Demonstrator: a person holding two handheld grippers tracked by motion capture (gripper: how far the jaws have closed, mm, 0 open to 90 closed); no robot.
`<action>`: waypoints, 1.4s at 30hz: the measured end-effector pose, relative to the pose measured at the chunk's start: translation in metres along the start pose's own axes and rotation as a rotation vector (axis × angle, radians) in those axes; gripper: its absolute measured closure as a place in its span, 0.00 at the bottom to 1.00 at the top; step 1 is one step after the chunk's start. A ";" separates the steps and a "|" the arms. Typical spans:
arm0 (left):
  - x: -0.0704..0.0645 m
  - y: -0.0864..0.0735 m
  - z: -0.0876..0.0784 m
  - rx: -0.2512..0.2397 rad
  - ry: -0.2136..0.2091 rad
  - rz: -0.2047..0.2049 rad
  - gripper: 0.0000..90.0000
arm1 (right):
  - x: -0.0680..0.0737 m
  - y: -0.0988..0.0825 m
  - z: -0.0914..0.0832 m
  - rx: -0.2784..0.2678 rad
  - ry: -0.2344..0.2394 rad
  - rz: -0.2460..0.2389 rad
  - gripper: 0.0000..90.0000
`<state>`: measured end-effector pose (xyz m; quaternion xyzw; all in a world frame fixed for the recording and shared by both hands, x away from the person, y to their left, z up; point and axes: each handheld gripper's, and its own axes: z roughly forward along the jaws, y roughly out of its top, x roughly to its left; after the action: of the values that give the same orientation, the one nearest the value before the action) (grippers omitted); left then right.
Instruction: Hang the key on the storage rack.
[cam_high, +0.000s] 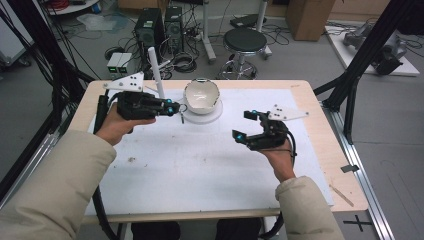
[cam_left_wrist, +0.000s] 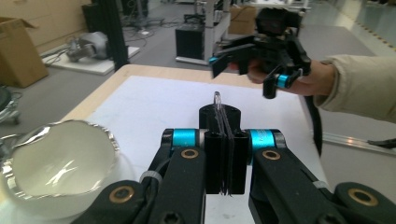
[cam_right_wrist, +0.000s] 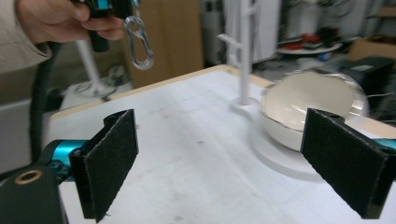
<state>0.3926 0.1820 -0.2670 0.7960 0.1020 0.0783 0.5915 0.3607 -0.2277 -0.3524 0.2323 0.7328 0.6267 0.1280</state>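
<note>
The left tongs (cam_high: 172, 107) are clamped on a small silver metal carabiner clip (cam_right_wrist: 139, 43), which hangs long axis downward beside the white bowl (cam_high: 201, 95) on the bench (cam_high: 210, 165). The right tongs (cam_high: 248, 125) stand wide open, empty, well apart across the bench.

shiny metal carabiner (cam_right_wrist: 139, 43), glossy white bowl (cam_high: 201, 95) with foil-looking rim, matte white sheet on the wooden tabletop (cam_high: 310, 90).
</note>
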 end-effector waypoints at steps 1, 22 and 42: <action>0.004 0.001 -0.004 0.006 0.011 -0.002 0.98 | -0.001 -0.004 -0.006 -0.012 -0.030 0.000 0.12; 0.082 -0.013 -0.039 0.097 0.167 -0.114 0.98 | -0.006 -0.098 -0.090 -0.150 -0.374 0.016 0.11; 0.108 -0.033 -0.037 0.140 0.249 -0.183 0.98 | -0.005 -0.118 -0.096 -0.172 -0.428 0.013 0.12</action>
<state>0.4858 0.2534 -0.2873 0.8068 0.2518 0.1151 0.5220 0.2976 -0.3255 -0.4511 0.3528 0.6313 0.6240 0.2959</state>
